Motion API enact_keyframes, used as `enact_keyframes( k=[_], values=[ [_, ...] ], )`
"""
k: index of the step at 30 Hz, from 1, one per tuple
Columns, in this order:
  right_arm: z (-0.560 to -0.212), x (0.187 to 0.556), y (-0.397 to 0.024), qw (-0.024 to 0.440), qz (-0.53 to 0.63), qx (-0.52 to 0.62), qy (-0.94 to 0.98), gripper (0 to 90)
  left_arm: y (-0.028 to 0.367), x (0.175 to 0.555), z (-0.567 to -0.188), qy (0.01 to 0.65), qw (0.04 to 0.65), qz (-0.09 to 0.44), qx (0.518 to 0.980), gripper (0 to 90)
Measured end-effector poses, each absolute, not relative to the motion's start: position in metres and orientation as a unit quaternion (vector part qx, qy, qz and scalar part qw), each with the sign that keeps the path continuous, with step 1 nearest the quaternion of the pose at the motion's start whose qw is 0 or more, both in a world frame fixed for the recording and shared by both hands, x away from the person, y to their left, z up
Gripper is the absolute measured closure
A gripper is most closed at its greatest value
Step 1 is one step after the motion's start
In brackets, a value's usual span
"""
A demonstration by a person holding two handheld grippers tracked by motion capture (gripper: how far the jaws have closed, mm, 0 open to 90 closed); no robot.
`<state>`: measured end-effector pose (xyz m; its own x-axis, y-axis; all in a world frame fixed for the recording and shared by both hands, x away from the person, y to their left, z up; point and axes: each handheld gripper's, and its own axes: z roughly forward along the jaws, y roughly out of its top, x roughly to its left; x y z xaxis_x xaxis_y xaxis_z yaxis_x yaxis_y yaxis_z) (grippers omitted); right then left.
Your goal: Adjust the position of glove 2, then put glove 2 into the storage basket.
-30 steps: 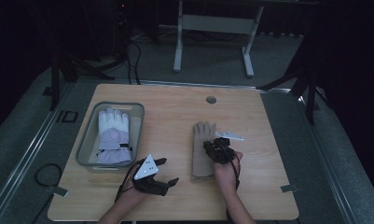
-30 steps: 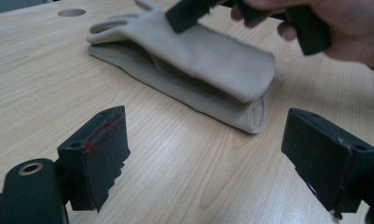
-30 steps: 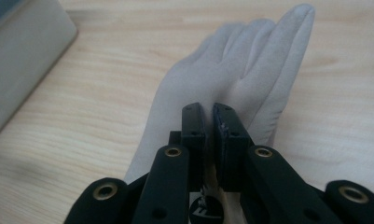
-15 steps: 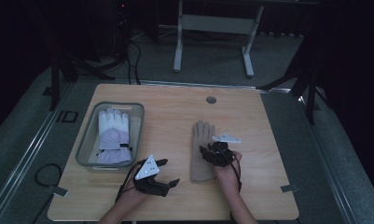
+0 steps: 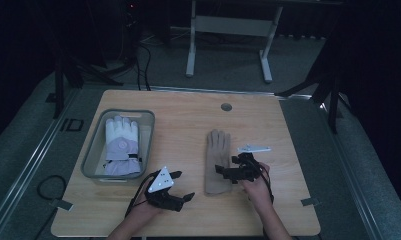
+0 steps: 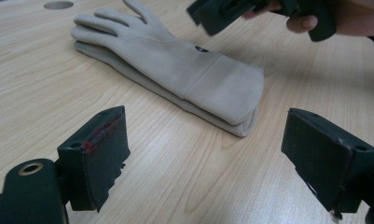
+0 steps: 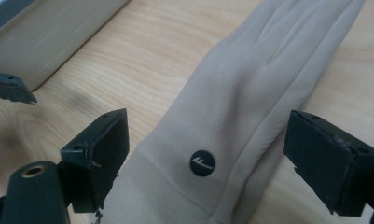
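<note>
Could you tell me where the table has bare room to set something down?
Bare wood lies between the bin and the tan glove, and along the far edge around the hole. It is crowded near the glove's cuff, where the right gripper hovers.

**Your rig, as seen**

Your left gripper (image 5: 180,186) is black, with a grey three-cornered plate on top and a black cable trailing off. Your right gripper (image 5: 223,171) is black too. Jaws are blocky black pads; one left pad shows red scuffing. Brass-ringed hole near each base. Forearms bare, no sleeves.
</note>
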<state>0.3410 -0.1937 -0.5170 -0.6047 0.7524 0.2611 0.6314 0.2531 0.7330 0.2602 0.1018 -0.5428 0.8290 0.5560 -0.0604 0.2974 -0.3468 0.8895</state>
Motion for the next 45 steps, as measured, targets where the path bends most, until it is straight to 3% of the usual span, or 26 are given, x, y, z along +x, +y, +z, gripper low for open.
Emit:
enact_keyframes(
  k=[7,12,18,28,32,38,45],
  values=[
    [-0.508,0.340,-0.213,0.124,0.457,0.364,0.802,16.7,0.096,0.264,-0.539,0.269,0.504,0.088,0.816,10.6],
    [-0.505,0.345,-0.223,0.077,0.459,0.383,0.798,12.8,0.088,0.264,-0.538,0.246,0.489,0.091,0.832,10.5],
    [-0.502,0.348,-0.222,0.073,0.455,0.371,0.806,10.6,0.074,0.267,-0.536,0.228,0.482,0.078,0.842,10.6],
    [-0.502,0.385,-0.218,0.093,0.447,0.395,0.797,31.6,0.047,0.278,-0.530,0.187,0.468,0.071,0.861,16.5],
    [-0.506,0.404,-0.215,0.085,0.436,0.415,0.794,31.8,0.036,0.283,-0.531,0.168,0.452,0.072,0.873,21.7],
    [-0.519,0.422,-0.207,0.074,0.424,0.417,0.800,27.9,0.020,0.288,-0.535,0.143,0.429,0.065,0.889,22.4],
    [-0.539,0.432,-0.195,0.063,0.388,0.427,0.814,29.9,0.009,0.297,-0.541,0.135,0.399,0.059,0.905,25.8]
  ],
)
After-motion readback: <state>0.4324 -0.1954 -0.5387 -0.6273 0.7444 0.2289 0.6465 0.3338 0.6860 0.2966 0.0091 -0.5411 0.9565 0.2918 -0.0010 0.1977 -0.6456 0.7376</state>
